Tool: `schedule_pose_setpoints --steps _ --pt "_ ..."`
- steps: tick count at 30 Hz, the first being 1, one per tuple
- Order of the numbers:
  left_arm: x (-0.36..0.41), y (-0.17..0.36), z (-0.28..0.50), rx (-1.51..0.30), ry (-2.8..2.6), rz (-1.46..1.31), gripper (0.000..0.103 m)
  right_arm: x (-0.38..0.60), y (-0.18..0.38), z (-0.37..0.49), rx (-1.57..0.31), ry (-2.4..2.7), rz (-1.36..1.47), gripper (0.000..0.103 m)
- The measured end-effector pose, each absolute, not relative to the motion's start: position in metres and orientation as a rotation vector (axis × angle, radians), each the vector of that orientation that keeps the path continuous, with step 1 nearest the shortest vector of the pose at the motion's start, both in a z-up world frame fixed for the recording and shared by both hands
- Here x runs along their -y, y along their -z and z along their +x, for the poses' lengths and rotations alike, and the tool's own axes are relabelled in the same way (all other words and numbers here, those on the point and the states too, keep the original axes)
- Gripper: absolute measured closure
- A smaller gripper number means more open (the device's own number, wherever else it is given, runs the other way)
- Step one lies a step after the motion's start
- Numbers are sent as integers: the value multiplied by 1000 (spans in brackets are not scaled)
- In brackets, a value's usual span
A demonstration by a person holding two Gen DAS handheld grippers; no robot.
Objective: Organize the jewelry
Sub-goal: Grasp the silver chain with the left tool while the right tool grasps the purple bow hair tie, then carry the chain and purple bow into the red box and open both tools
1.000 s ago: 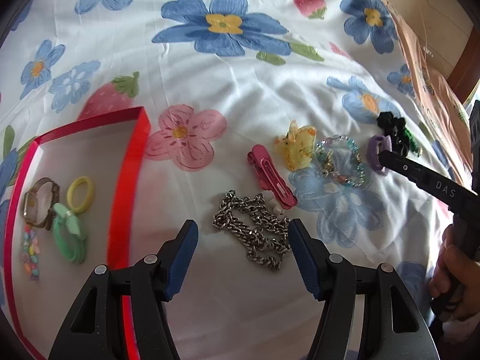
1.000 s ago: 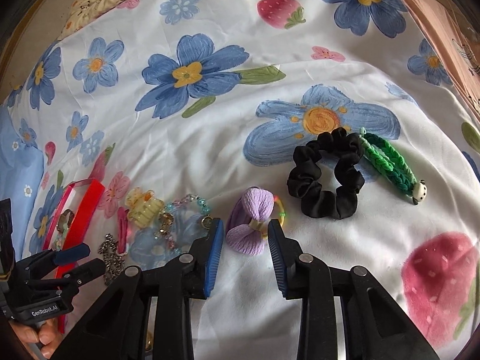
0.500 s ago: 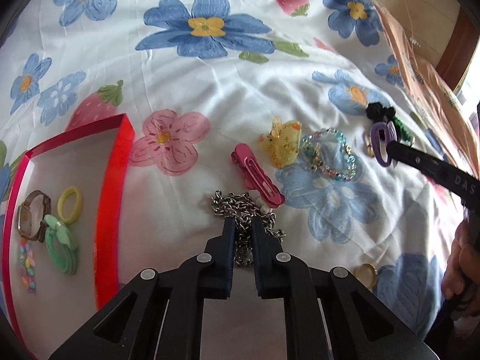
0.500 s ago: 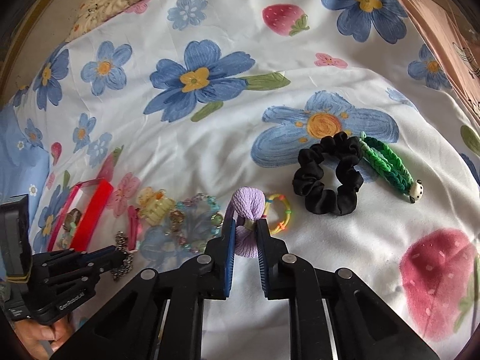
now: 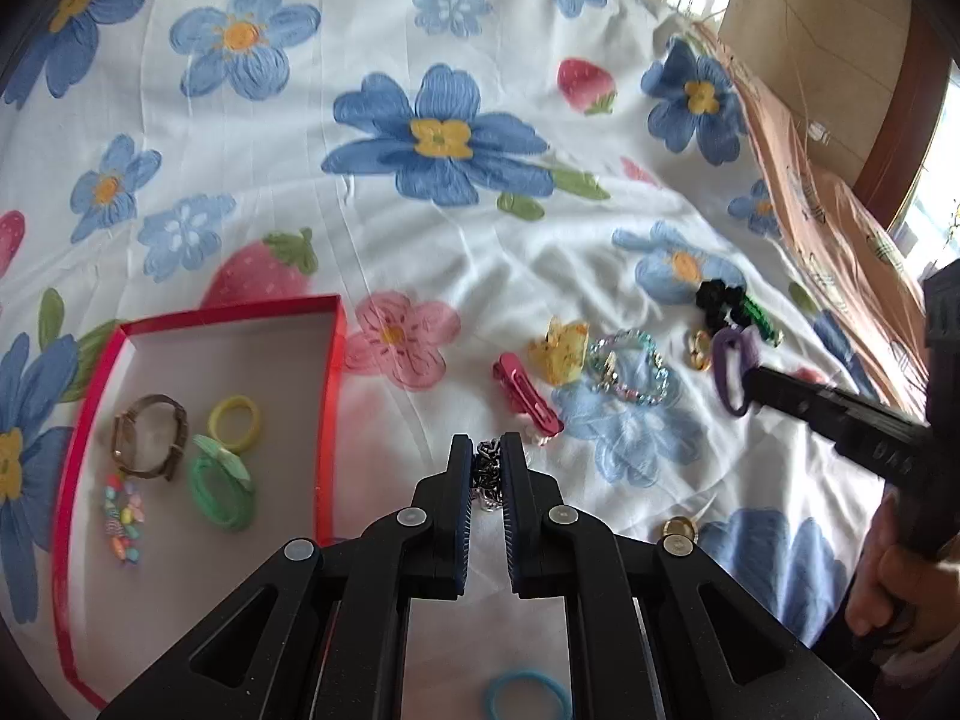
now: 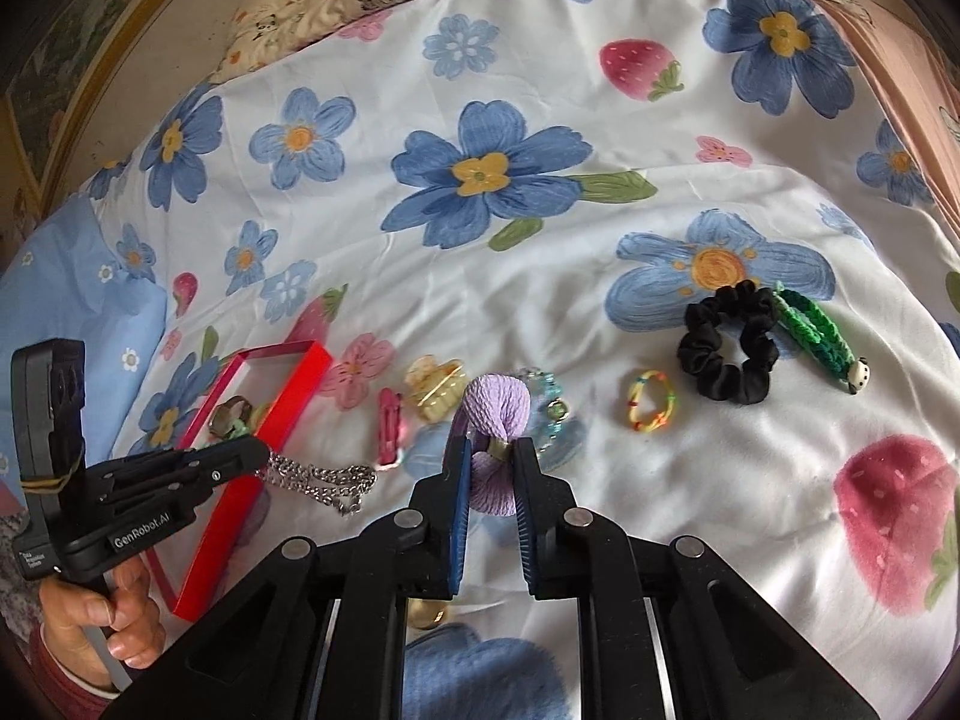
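Two claws were at work over the bed sheet (image 6: 420,276). The left claw (image 5: 487,456) was pressed together on one silver chain (image 6: 318,477), which hung from its tips just beside the red wall of the box (image 5: 333,396). The right claw (image 6: 491,456) pinched one purple bow hair tie (image 6: 497,414) at its middle knot, lifted off the sheet.

Inside the one red box lay four things: one watch (image 5: 147,441), one yellow ring tie (image 5: 234,423), one green tie (image 5: 219,489) and one string of coloured beads (image 5: 123,519). Its far half was bare.

On the sheet lay one pink clip (image 5: 528,399), one yellow claw clip (image 5: 561,348), one bead bracelet (image 5: 630,369), one small multicolour tie (image 6: 651,402), one black scrunchie (image 6: 729,351), one green braided tie (image 6: 816,336) and one blue ring (image 5: 528,696). The sheet beyond them was wide and free.
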State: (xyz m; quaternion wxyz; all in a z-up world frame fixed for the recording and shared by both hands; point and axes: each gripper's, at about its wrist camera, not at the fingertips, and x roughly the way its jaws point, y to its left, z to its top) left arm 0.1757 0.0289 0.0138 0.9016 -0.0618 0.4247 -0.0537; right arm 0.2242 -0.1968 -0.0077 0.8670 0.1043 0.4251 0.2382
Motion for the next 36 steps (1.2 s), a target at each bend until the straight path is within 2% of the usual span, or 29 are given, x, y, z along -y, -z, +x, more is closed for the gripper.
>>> schedule_pose_setpoints --steps 17,36 --pt "-75 -80 103 -716 71 -157 96 127 -17 200 -876 -680 190 90" --pt "-133 -64 84 -768 -68 -194 96 14 -13 184 -922 -879 90 90"
